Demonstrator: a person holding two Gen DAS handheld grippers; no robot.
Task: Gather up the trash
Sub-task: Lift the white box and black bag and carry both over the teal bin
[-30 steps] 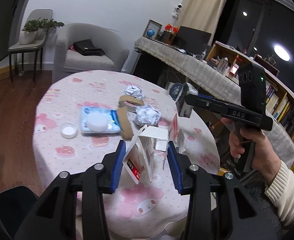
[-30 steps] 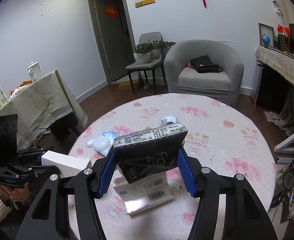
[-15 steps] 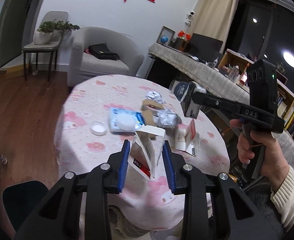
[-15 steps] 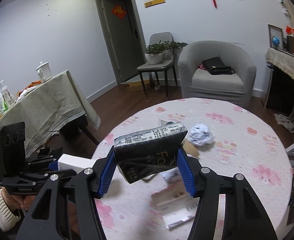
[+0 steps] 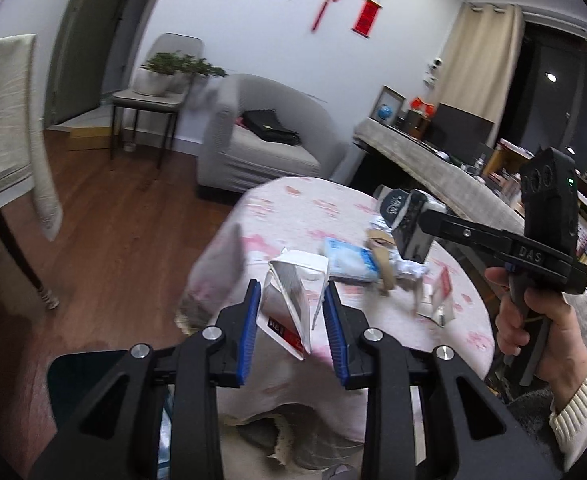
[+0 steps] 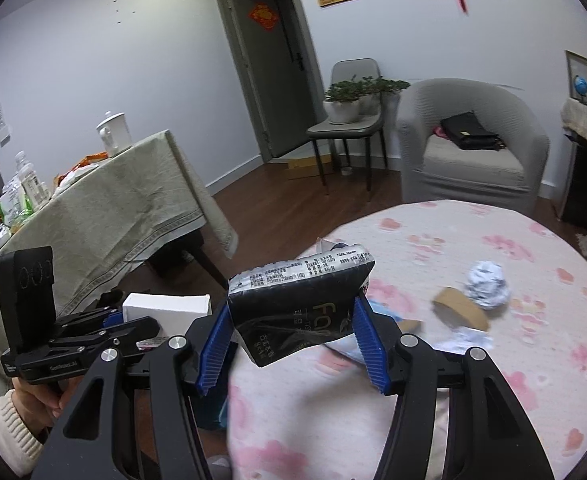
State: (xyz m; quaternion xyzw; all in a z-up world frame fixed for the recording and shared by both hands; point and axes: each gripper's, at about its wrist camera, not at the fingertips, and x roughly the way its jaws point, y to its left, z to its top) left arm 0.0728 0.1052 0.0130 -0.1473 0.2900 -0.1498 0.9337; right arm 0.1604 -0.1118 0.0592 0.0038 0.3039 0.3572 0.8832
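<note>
crumpled glossy black pack, creased white carton, ribbed blue tongs

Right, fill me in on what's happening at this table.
A person is clearing trash off a round table with a handheld gripper in each hand. The left gripper is shut on a white carton, and the right gripper is shut on a black tissue pack. Both are held up off the table. A foil ball, cardboard scraps and a blue packet are not yet collected.
</note>
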